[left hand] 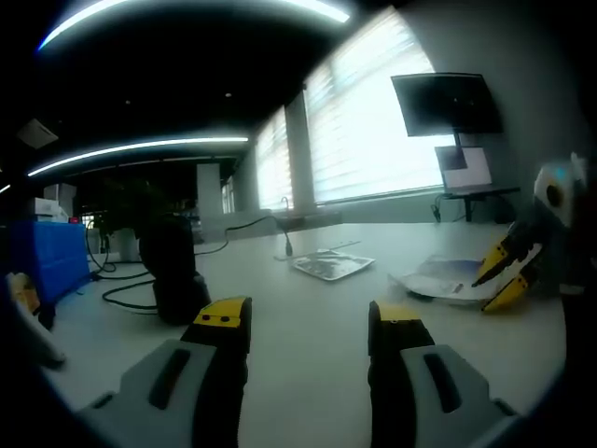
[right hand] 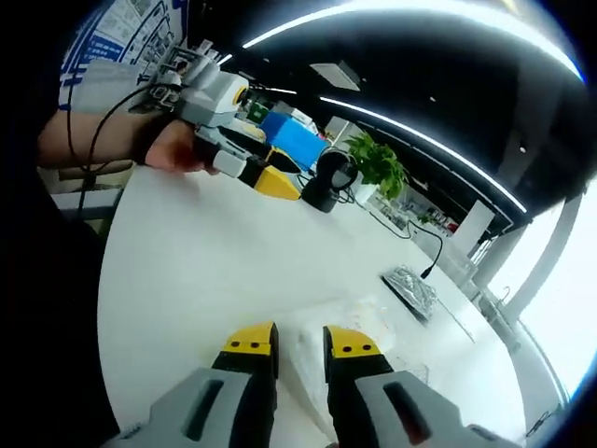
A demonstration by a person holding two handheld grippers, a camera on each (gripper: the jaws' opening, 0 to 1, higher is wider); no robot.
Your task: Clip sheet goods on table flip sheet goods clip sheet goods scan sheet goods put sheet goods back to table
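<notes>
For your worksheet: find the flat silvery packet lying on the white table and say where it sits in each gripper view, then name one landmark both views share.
Left gripper view: the silvery packet lies mid-frame on the table, beyond the jaws.
Right gripper view: the same packet lies right of centre, past the white sheet.
Shared landmark: the black scanner stand on the table.

1. In the right gripper view, the right hand-held gripper [right hand: 299, 343] covers part of the sheet goods [right hand: 359, 329] on the desk [right hand: 187, 271]; whether its jaws pinch the sheet cannot be told.
2. In the left gripper view, the print on the sheet goods [left hand: 446, 277] is too blurred to read.
3. Beyond the sheet goods, the silvery packet [left hand: 331, 264] is too small to identify.
4. The posters [right hand: 121, 33] above the person's hand [right hand: 173, 149] are unreadable.
</notes>
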